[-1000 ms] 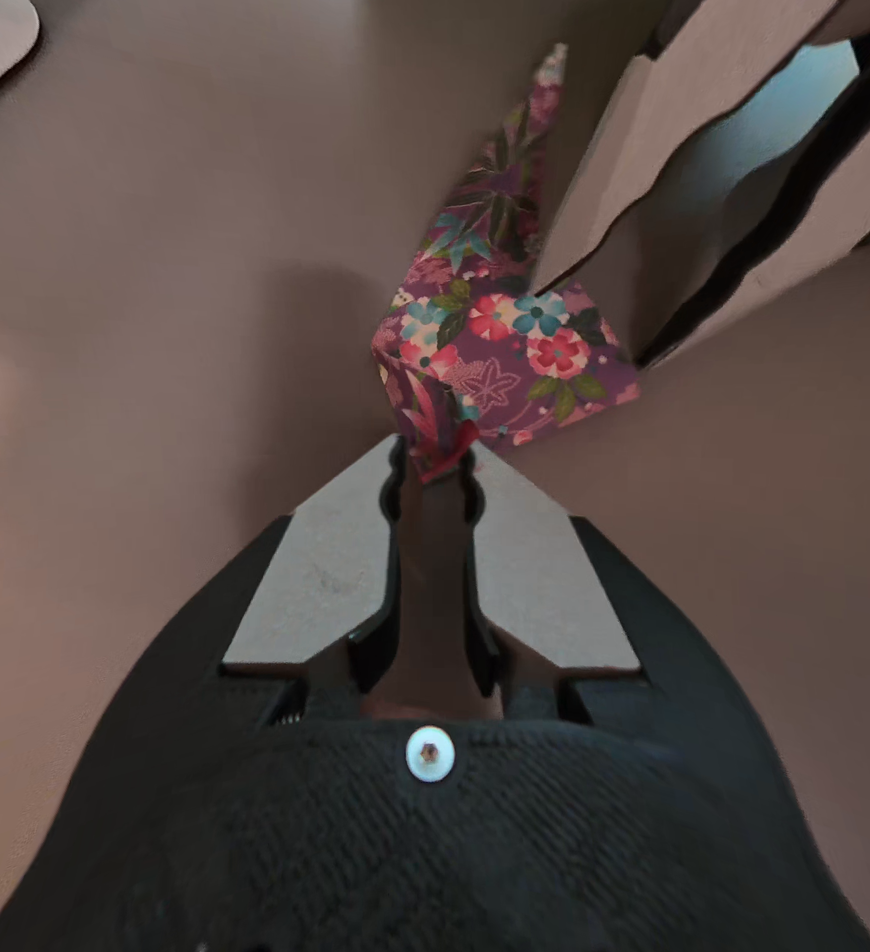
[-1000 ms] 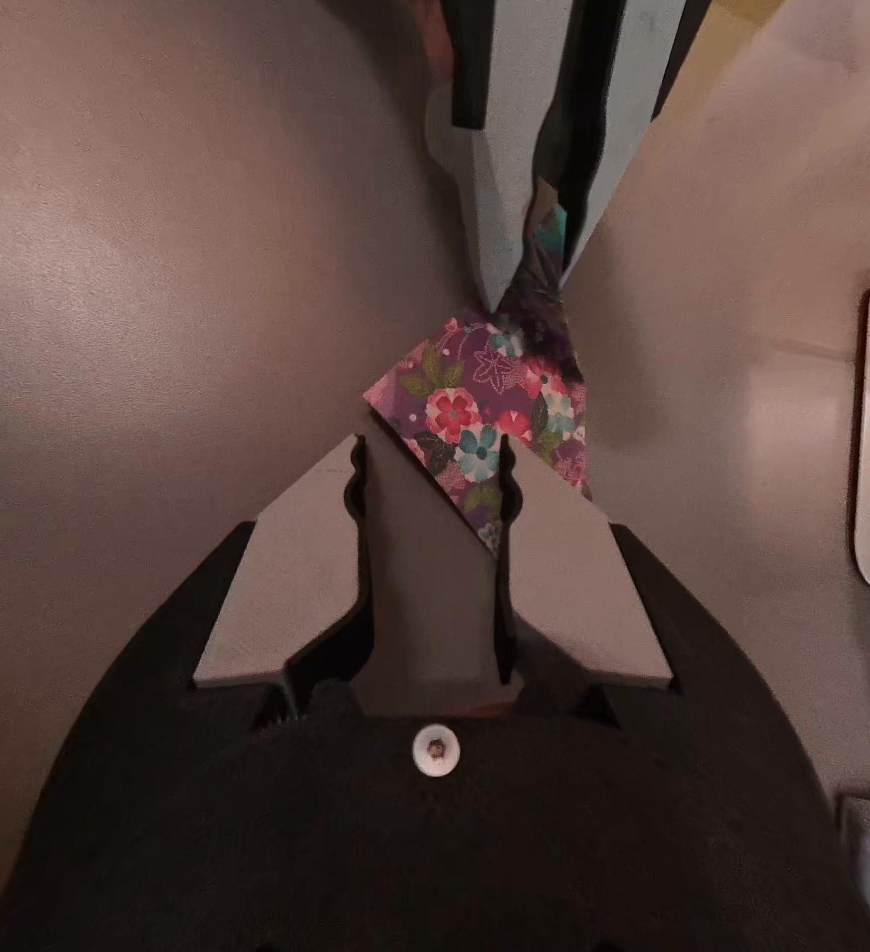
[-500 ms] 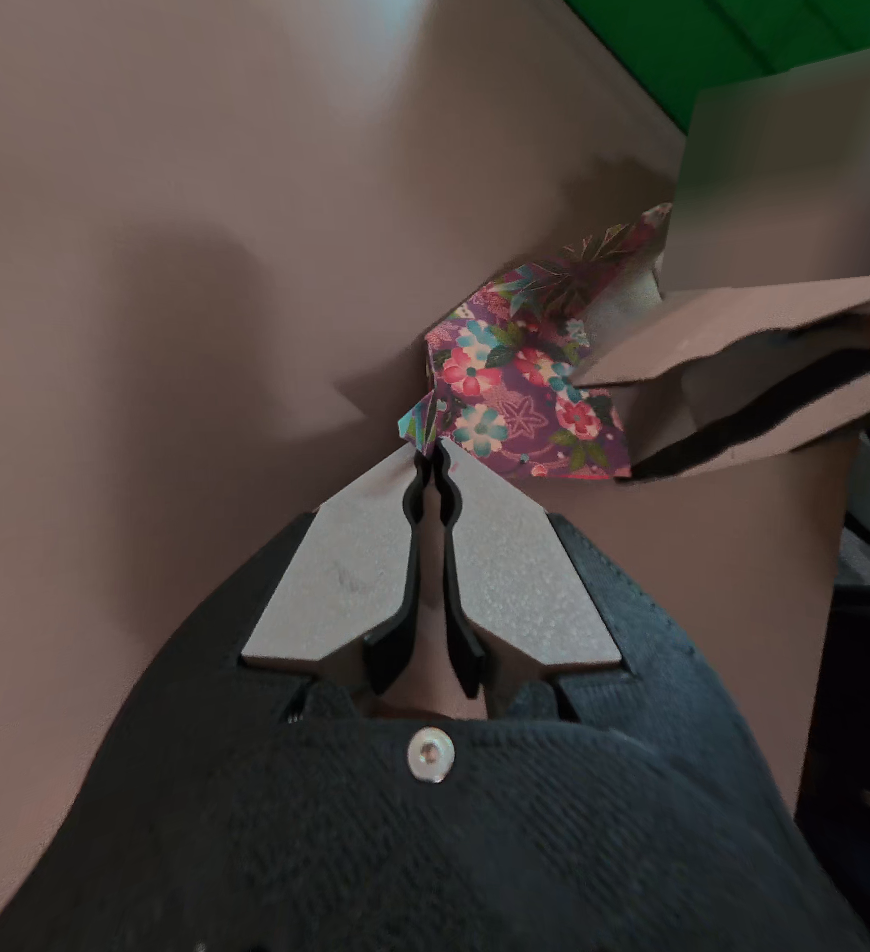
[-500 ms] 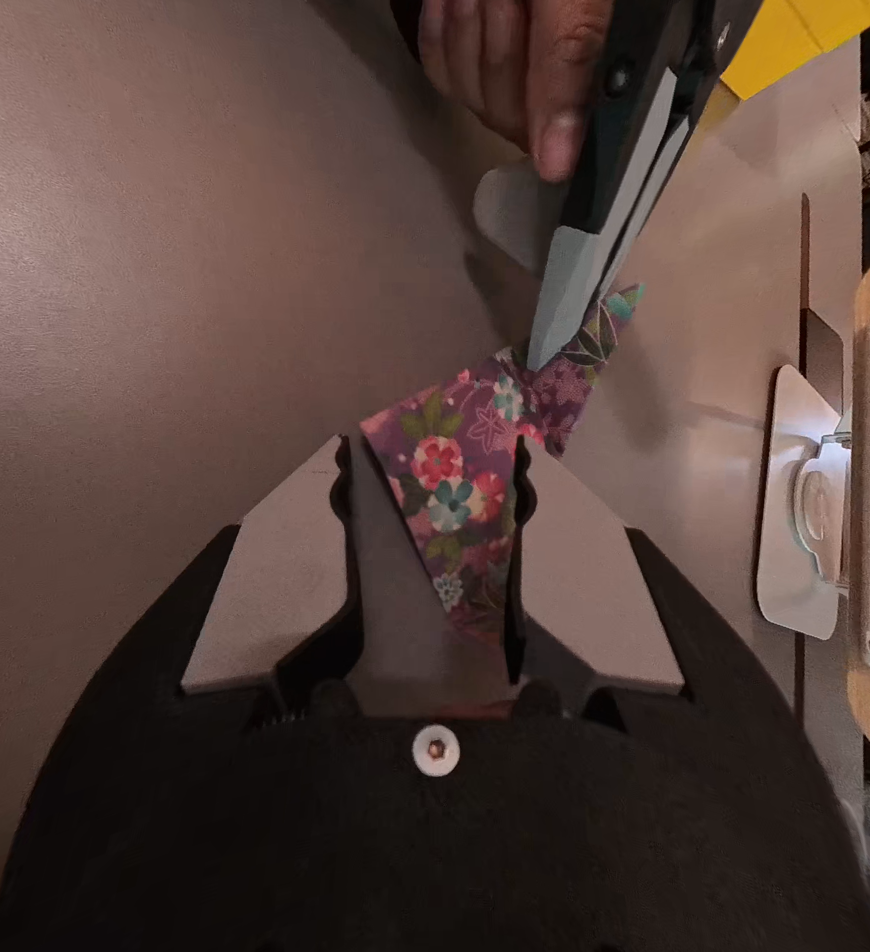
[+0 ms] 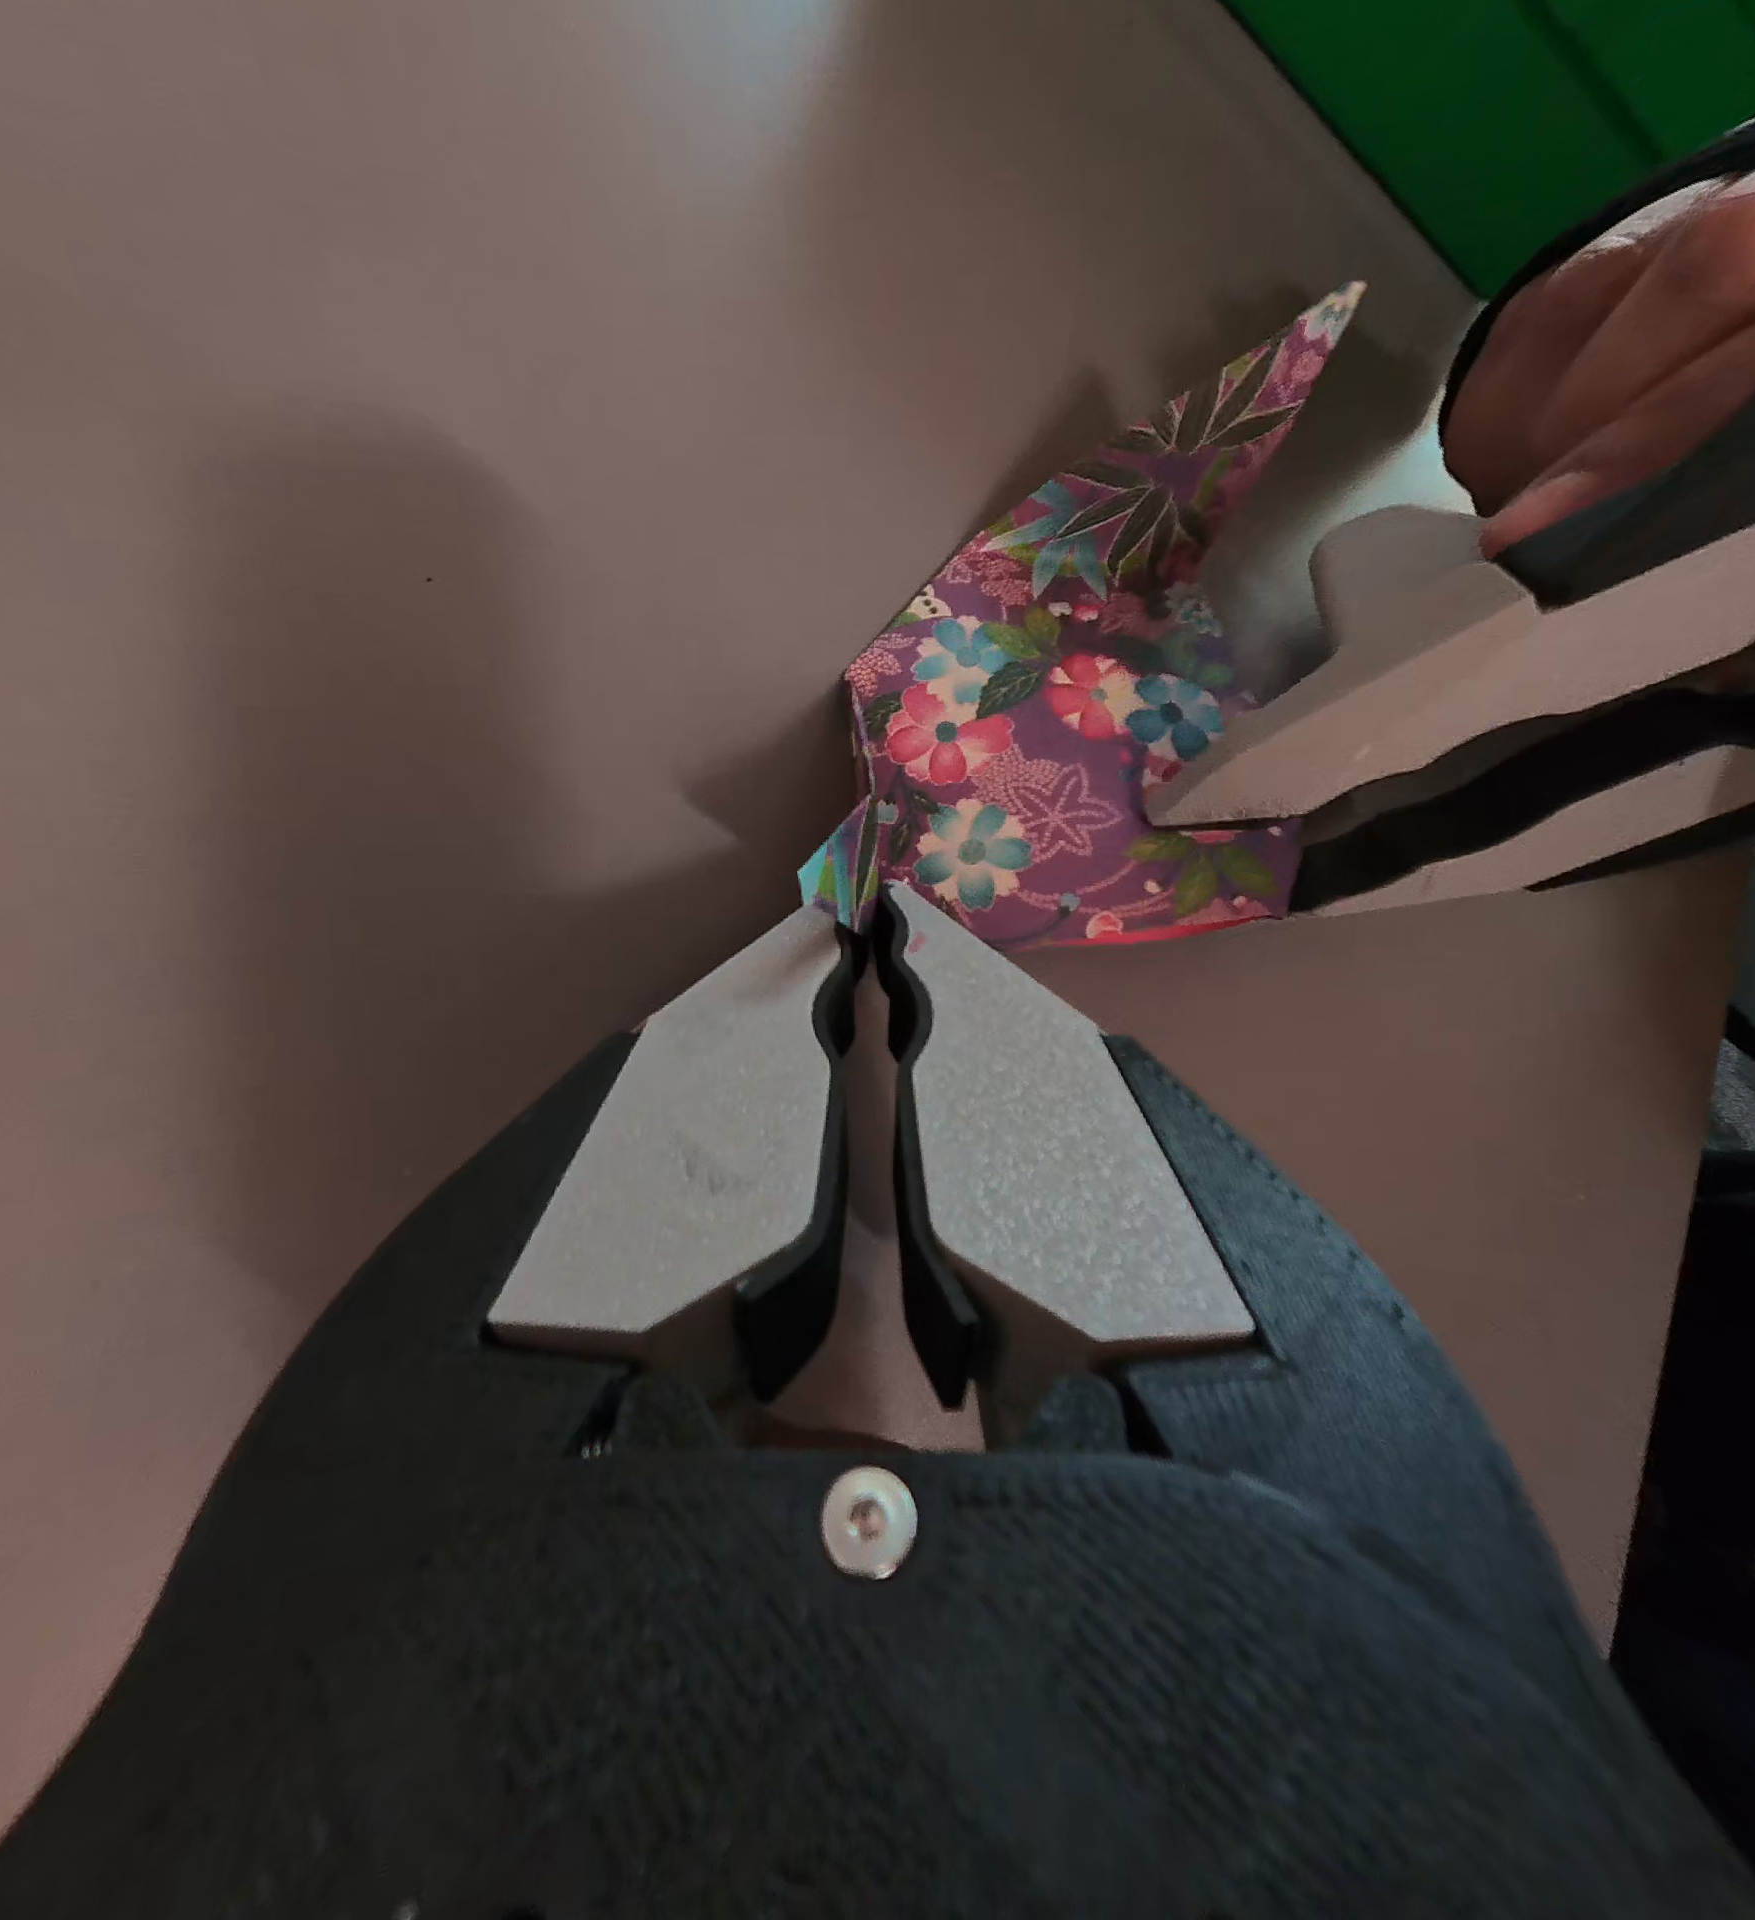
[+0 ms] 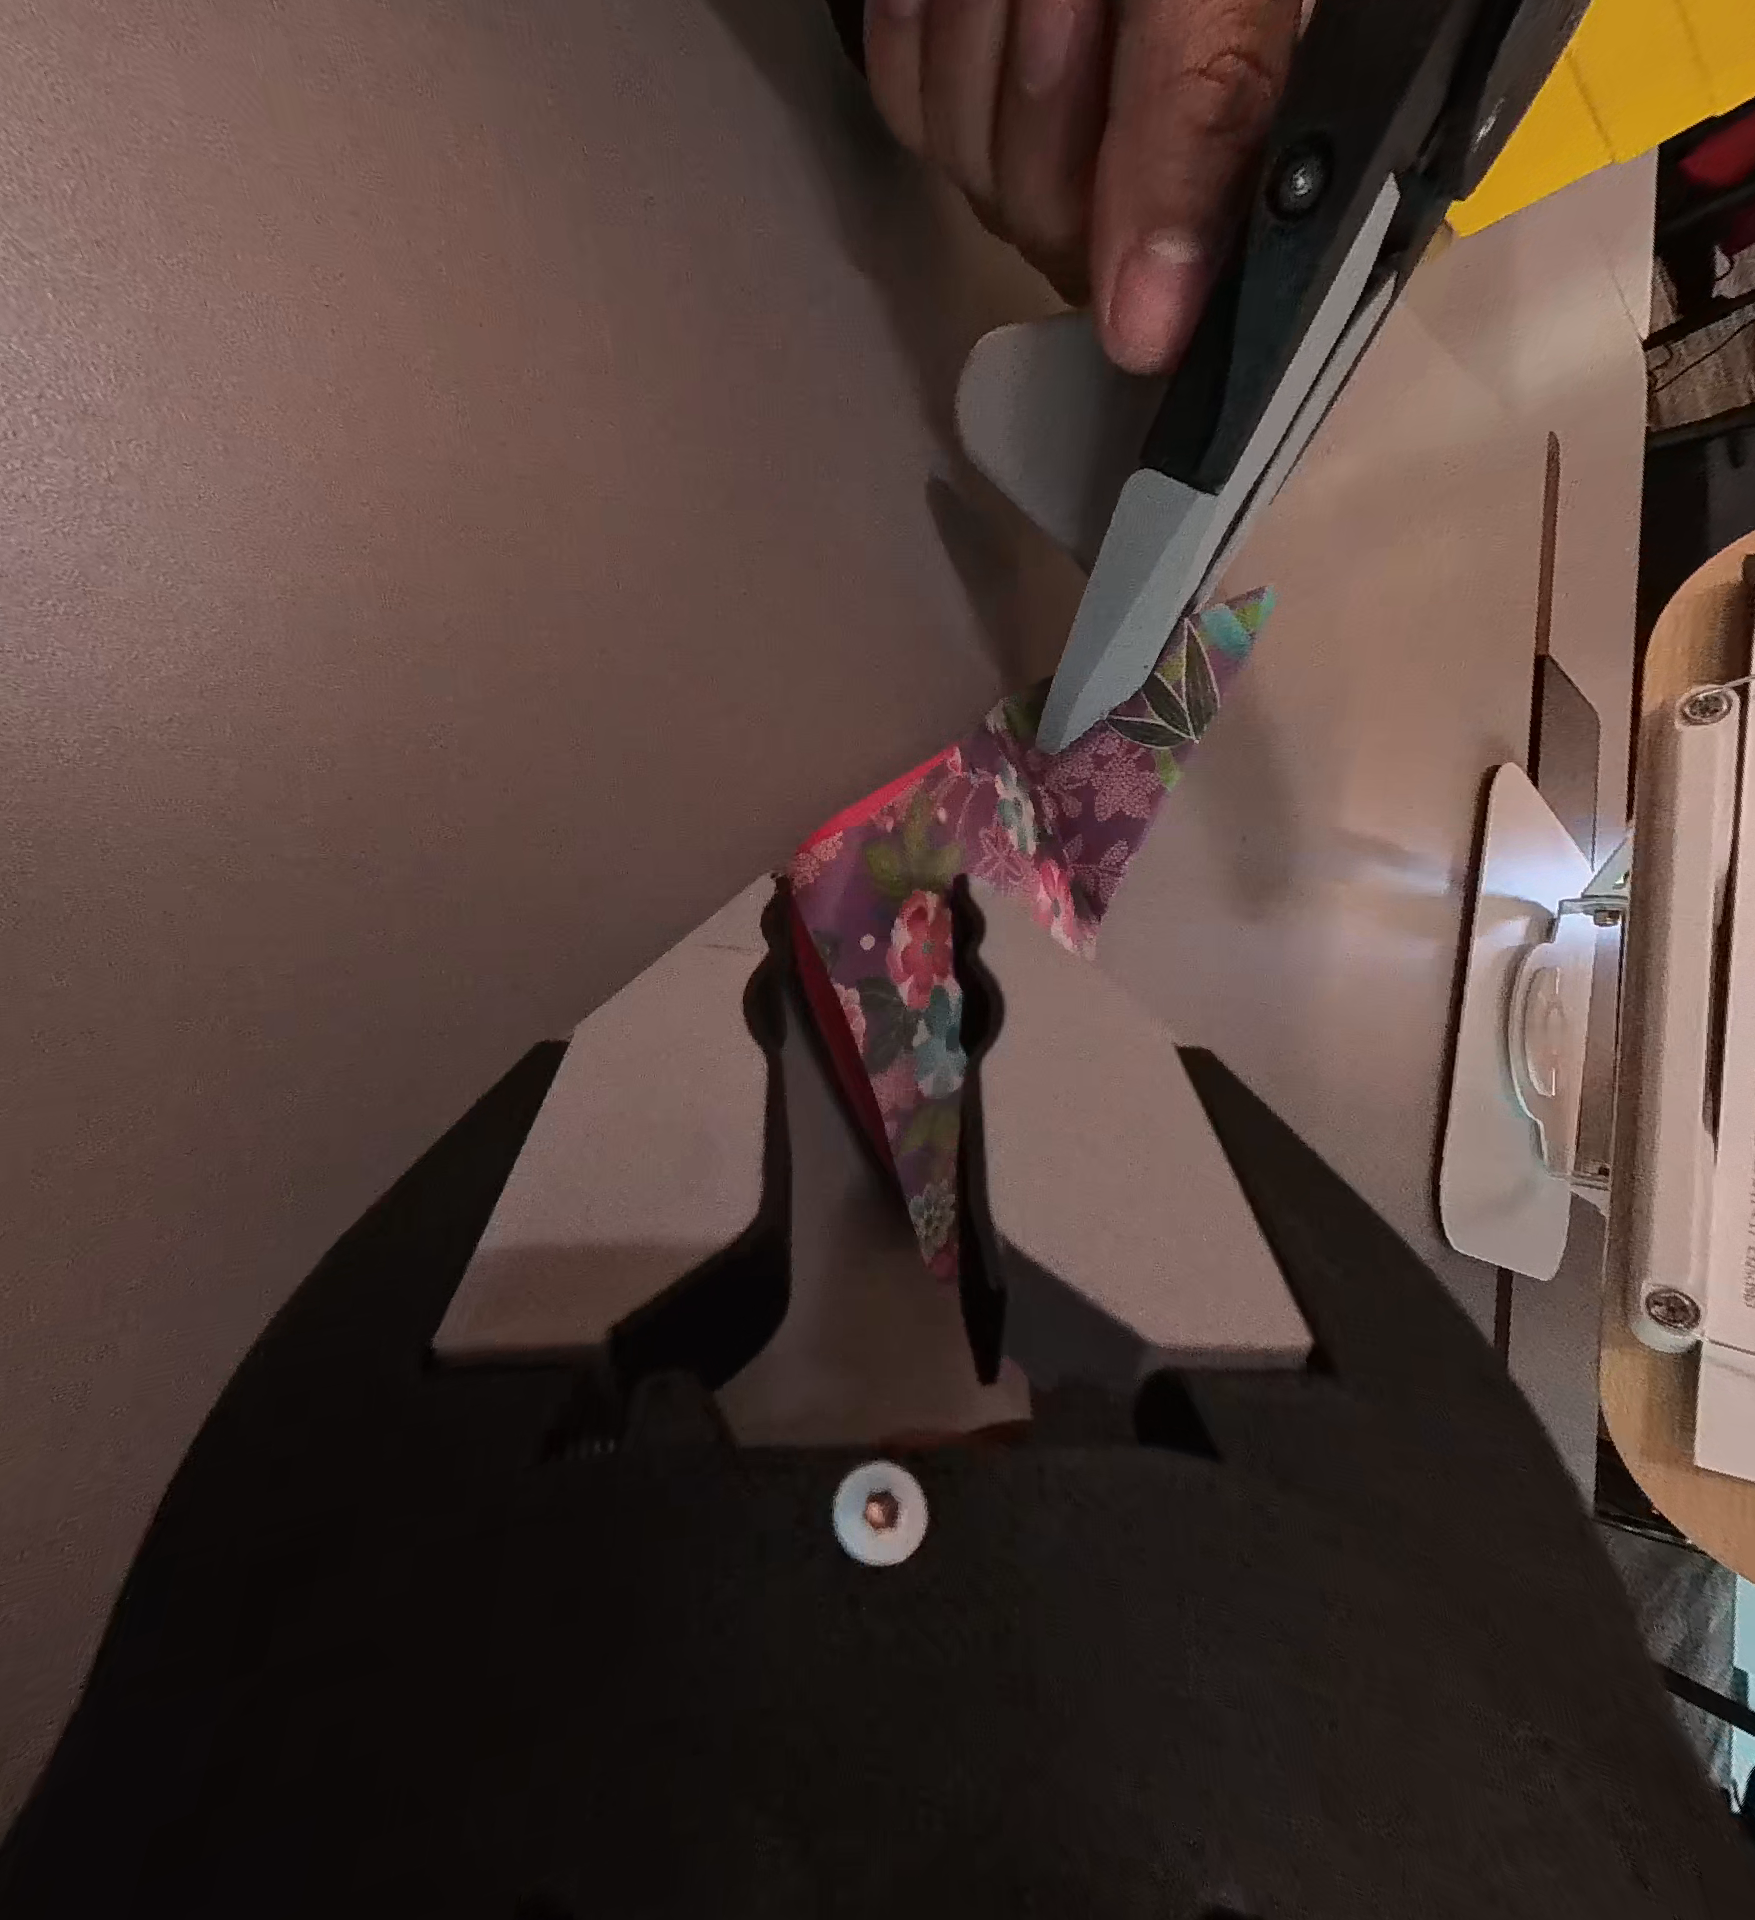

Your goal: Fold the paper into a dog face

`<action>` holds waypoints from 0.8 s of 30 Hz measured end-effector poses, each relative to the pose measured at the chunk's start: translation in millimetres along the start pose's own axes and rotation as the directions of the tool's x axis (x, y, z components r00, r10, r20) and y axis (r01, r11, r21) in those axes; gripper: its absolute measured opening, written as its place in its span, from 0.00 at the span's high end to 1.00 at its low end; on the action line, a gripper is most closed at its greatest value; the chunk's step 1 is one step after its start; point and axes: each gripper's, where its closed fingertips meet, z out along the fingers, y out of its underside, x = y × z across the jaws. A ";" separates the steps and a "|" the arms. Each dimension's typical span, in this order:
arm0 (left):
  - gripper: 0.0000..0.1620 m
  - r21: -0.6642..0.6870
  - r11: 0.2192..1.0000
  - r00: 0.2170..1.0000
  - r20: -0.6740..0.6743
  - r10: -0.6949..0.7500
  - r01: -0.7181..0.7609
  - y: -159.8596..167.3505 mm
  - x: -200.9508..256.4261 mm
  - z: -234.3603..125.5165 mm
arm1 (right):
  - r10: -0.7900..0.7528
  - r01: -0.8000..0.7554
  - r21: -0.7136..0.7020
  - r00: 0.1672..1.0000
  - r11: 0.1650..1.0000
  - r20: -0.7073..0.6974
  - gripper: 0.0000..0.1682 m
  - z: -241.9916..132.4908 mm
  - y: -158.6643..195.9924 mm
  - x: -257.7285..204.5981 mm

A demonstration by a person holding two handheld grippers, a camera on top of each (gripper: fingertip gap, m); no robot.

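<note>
Lifted now, both tools and sheet have come up off the smooth brown tabletop [image 5: 353, 436]. Purple floral origami paper [image 5: 1029, 748], partly folded, hangs stretched between them. Right gripper [image 6: 868, 904] has narrowed, half-spread, around one end; left gripper [image 5: 868, 920] is pressed together, pinching a corner. Pull apart and that thin corner could tear or slip free!

Paper [image 5: 1039, 758] between left gripper [image 5: 868, 920] and right gripper [image 6: 868, 904]

folded floral purple paper [image 5: 1039, 748], lifted off table
</note>
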 end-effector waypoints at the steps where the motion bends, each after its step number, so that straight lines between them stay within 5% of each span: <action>1: 1.00 0.000 1.000 1.000 0.002 0.001 -0.001 -0.1 -0.3 -0.1 | 0.001 -0.001 0.001 1.000 1.000 0.004 0.86 0.2 -0.4 -0.7; 7: 1.00 -0.004 1.000 1.000 0.007 0.011 -0.011 0.3 0.1 0.6 | 0.006 -0.006 0.003 1.000 1.000 0.022 0.96 1.6 -0.5 -3.6; 24: 1.00 -0.013 0.998 0.997 0.040 0.068 -0.067 0.4 0.8 0.2 | 0.122 -0.126 0.061 0.990 0.990 0.067 0.98 0.3 -3.8 0.2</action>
